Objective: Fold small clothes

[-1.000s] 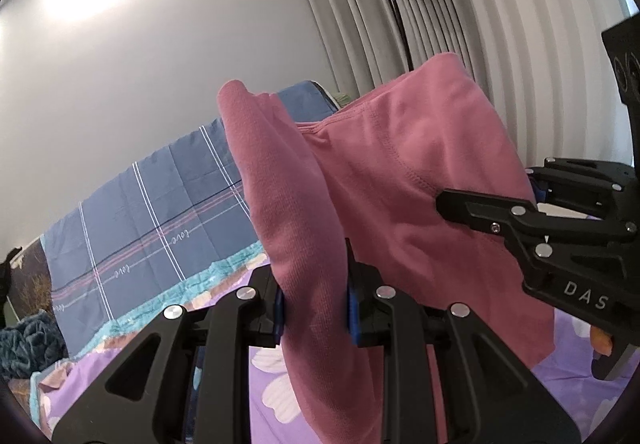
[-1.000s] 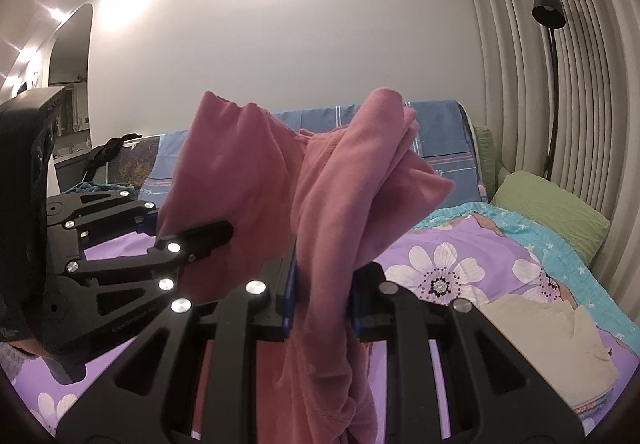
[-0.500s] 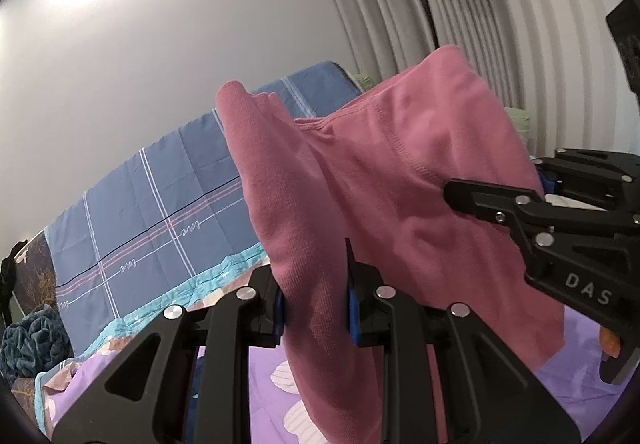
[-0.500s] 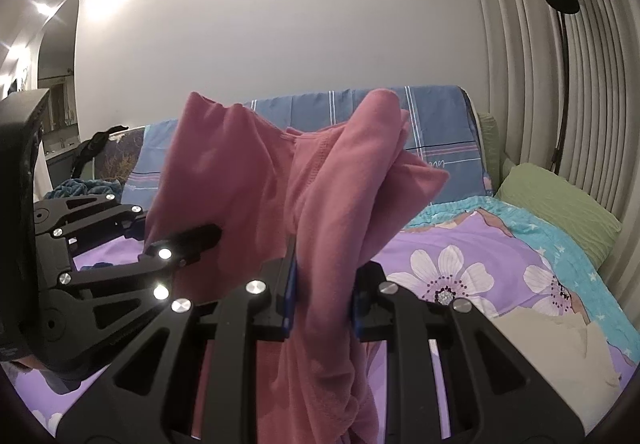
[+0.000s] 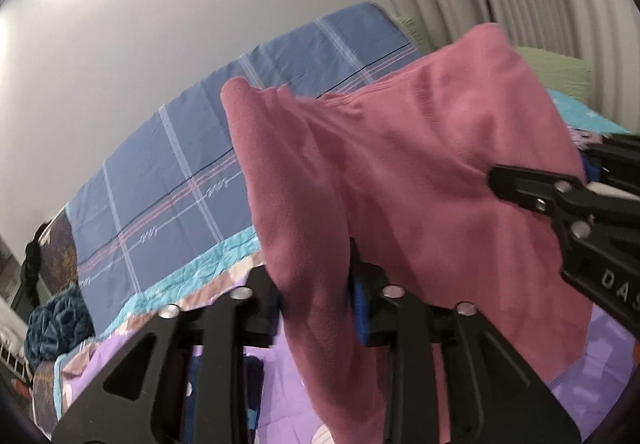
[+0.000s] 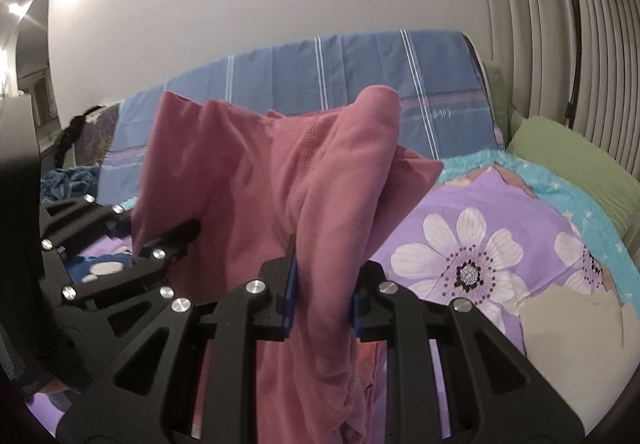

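Holding pink cloth [image 5: 420, 172] up in air over purple flower bedspread [image 6: 472, 228], stretched between both claws.

Left claw [image 5: 316, 296]: opening now, cloth between pads, left pad hidden behind fold, so grip looks loose.

Right claw [image 6: 324, 296]: nearly closed, pinching bunched edge of same cloth.

Step, by guess: laying cloth down flat to start fold. No fold made yet.

Next: lower onto bed, keep cloth spread, smooth bunched right side. Keep off beige cloth [image 6: 572, 328] lying near.
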A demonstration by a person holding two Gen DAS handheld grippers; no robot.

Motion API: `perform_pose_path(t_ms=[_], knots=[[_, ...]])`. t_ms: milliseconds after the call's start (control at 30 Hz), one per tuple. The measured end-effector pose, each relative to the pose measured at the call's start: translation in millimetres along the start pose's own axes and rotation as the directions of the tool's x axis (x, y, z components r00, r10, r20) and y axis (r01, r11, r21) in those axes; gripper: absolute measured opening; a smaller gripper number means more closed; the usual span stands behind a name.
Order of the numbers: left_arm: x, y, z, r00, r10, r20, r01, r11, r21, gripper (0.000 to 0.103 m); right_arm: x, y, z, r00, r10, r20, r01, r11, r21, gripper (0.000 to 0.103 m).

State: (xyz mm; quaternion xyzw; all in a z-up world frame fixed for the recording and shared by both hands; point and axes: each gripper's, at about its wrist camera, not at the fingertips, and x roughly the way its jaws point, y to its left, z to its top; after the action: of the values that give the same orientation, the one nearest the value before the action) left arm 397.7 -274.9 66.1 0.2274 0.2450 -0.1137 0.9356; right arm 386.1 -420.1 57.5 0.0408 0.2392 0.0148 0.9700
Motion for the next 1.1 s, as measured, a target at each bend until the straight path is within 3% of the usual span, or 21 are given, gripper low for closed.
perform_pose_path(t_ms=[67, 100, 133, 167, 233, 267, 333, 400, 467, 500, 567, 633, 700, 867, 1100], knots=[[13.9, 2.1, -2.6, 0.998, 0.064, -0.028, -0.065, 0.998, -0.004, 0.046, 15.3, -1.3, -3.7, 0.999, -0.041, -0.016, 0.041, 0.999, -0.012, 0.024], [18.6, 3.3, -5.4, 0.994, 0.106, -0.034, -0.106, 0.994, 0.001, 0.047, 24.5, -2.3, -5.4, 0.996, -0.081, -0.029, 0.080, 0.996, -0.025, 0.034], [23.1, 3.9, -4.5, 0.992, 0.121, -0.042, -0.122, 0.993, 0.000, 0.049, 34.0, -4.3, -9.4, 0.989, -0.140, -0.046, 0.138, 0.989, -0.048, 0.054], [29.9, 8.0, -9.5, 0.990, 0.118, -0.071, -0.119, 0.993, -0.014, 0.049, 49.9, -6.7, -15.9, 0.973, -0.212, -0.086, 0.205, 0.975, -0.085, 0.059], [40.0, 12.8, -22.4, 0.988, 0.080, -0.129, -0.086, 0.995, -0.042, 0.049, 70.1, -15.4, -33.0, 0.946, -0.280, -0.163, 0.262, 0.957, -0.125, 0.054], [43.3, 13.6, -32.8, 0.988, 0.047, -0.149, -0.055, 0.997, -0.051, 0.049, 71.6, -18.5, -39.9, 0.944, -0.279, -0.174, 0.261, 0.958, -0.118, 0.053], [50.2, 10.0, -52.4, 0.981, -0.009, -0.195, -0.001, 0.999, -0.049, 0.051, 69.7, -25.2, -58.6, 0.955, -0.215, -0.206, 0.205, 0.976, -0.071, 0.052], [61.2, -1.7, -85.7, 0.961, -0.045, -0.274, 0.043, 0.999, -0.013, 0.051, 70.0, -27.6, -81.0, 0.948, -0.163, -0.272, 0.154, 0.987, -0.054, 0.052], [64.8, -20.8, -110.1, 0.947, -0.044, -0.318, 0.059, 0.997, 0.039, 0.052, 78.9, -23.9, -108.2, 0.906, -0.188, -0.380, 0.163, 0.982, -0.098, 0.052], [65.4, -28.7, -119.8, 0.951, -0.028, -0.307, 0.049, 0.997, 0.060, 0.052, 80.1, -23.5, -117.0, 0.896, -0.190, -0.402, 0.163, 0.981, -0.102, 0.052], [59.2, -29.9, -130.0, 0.963, -0.006, -0.268, 0.015, 0.999, 0.031, 0.052, 71.6, -27.9, -121.1, 0.899, -0.198, -0.391, 0.186, 0.980, -0.068, 0.059], [52.9, -19.3, -126.6, 0.959, -0.056, -0.278, 0.040, 0.997, -0.060, 0.052, 63.4, -30.2, -118.7, 0.901, -0.191, -0.390, 0.191, 0.981, -0.040, 0.059], [38.6, -11.9, -124.5, 0.958, -0.089, -0.271, 0.064, 0.993, -0.100, 0.054, 41.8, -25.5, -114.9, 0.918, -0.189, -0.347, 0.185, 0.982, -0.045, 0.059], [-34.7, -16.8, -123.4, 0.986, -0.127, -0.110, 0.118, 0.989, -0.085, 0.082, -39.4, -8.0, -120.6, 0.960, -0.168, -0.226, 0.159, 0.986, -0.057, 0.065], [-139.5, -24.6, -130.6, 0.968, -0.248, 0.046, 0.251, 0.959, -0.130, 0.100, -146.3, 17.5, -134.4, 0.982, -0.148, -0.117, 0.149, 0.989, 0.000, 0.075]])
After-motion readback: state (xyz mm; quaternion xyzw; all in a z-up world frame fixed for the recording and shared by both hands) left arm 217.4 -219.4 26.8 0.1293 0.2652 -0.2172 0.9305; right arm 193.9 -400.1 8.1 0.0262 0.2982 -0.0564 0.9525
